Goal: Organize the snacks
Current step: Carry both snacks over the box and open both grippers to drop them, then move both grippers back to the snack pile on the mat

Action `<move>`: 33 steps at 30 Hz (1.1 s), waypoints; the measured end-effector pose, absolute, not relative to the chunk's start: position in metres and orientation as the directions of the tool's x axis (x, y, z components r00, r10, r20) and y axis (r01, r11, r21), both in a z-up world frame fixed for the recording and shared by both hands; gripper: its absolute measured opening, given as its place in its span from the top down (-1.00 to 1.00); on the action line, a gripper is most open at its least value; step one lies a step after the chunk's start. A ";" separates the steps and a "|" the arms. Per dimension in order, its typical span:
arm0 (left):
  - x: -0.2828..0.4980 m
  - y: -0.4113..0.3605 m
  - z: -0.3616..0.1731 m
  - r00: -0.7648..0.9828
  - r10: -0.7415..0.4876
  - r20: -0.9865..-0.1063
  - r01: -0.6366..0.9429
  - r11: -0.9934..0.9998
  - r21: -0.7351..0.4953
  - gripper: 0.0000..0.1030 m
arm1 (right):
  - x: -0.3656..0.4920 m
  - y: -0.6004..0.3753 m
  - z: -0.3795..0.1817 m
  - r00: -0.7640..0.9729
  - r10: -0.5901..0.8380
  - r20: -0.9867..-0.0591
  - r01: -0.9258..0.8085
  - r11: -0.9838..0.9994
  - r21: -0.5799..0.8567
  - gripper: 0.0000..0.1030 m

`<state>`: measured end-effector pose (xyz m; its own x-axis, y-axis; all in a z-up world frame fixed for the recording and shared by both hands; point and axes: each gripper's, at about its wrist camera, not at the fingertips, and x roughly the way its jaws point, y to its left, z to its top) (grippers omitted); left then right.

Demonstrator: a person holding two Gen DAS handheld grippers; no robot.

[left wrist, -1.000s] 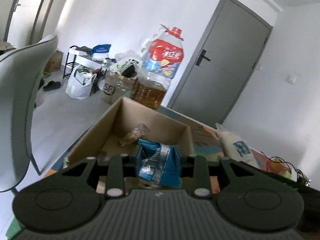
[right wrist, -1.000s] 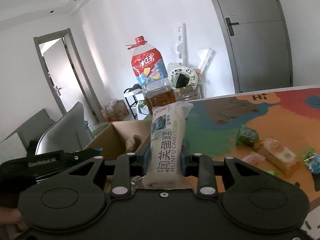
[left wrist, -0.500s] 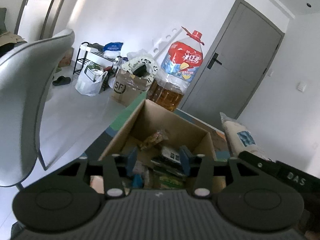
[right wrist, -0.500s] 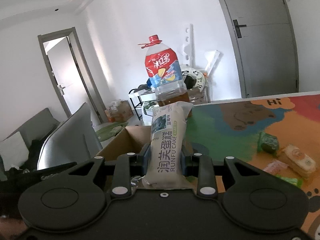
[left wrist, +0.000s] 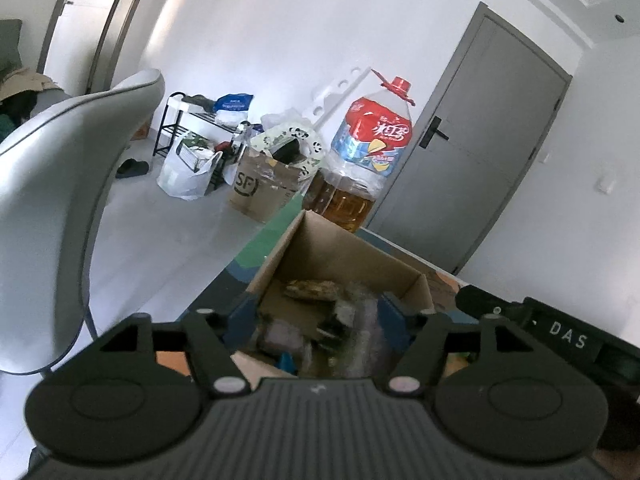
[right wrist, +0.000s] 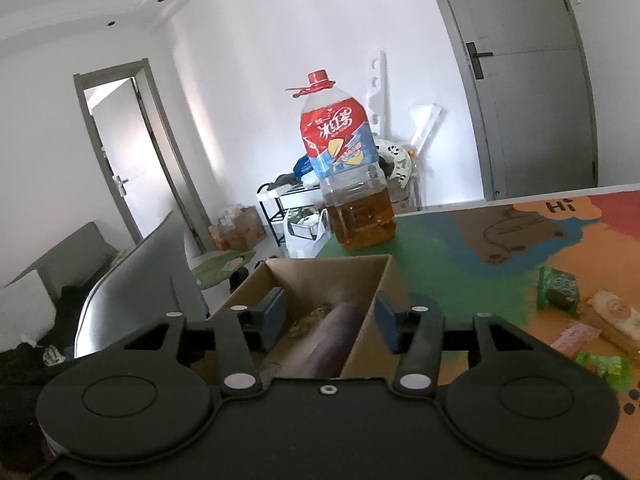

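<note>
An open cardboard box [left wrist: 348,252] stands at the table's edge and holds several snack packets [left wrist: 310,289]. My left gripper [left wrist: 320,316] is open and empty just above the box's near side. My right gripper [right wrist: 330,316] is open over the same box [right wrist: 384,280]; a blurred long cake packet [right wrist: 334,336] is dropping out from between its jaws into the box. Loose snacks lie on the coloured mat to the right: a green packet [right wrist: 558,286], a cake slice [right wrist: 614,320], a pink wrapper [right wrist: 574,336] and a green candy [right wrist: 604,366].
A big oil bottle [right wrist: 348,184] with a red cap stands on the table just behind the box; it also shows in the left wrist view [left wrist: 362,168]. A grey chair back [left wrist: 60,200] is left of the table. The right gripper's body [left wrist: 560,340] sits beside the box.
My left gripper let go of the blue packet into the box and opened wide. My right gripper opened and released the long cake packet, which is falling into the box.
</note>
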<state>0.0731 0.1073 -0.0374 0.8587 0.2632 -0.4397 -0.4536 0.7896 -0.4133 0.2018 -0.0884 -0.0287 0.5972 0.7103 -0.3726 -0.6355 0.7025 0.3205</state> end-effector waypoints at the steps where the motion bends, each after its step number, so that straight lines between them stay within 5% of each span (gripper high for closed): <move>1: 0.074 0.107 -0.038 0.857 0.262 -0.443 -0.455 0.789 -0.414 -0.45 | 0.201 -0.092 -0.028 0.601 0.708 -0.370 -0.632 0.705 0.321 -0.04; 8: 0.075 0.093 -0.032 0.850 0.269 -0.452 -0.460 0.797 -0.391 -0.67 | 0.203 -0.115 -0.030 0.627 0.677 -0.386 -0.603 0.735 0.310 -0.20; 12: 0.078 0.085 -0.031 0.841 0.267 -0.470 -0.463 0.805 -0.371 -0.75 | 0.204 -0.130 -0.030 0.635 0.662 -0.398 -0.586 0.749 0.309 -0.47; 25: 0.084 0.052 -0.021 0.835 0.223 -0.503 -0.431 0.833 -0.347 -0.80 | 0.205 -0.179 -0.022 0.660 0.634 -0.403 -0.549 0.773 0.318 -0.90; 33: 0.092 0.027 -0.017 0.845 0.181 -0.504 -0.385 0.859 -0.338 -0.81 | 0.207 -0.211 -0.018 0.711 0.593 -0.379 -0.504 0.805 0.313 -0.99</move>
<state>0.0916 0.0271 -0.0173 0.8447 0.1807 -0.5038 -0.3852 0.8588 -0.3377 0.2066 -0.2111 -0.0180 0.7110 0.5925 -0.3788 -0.5042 0.8049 0.3128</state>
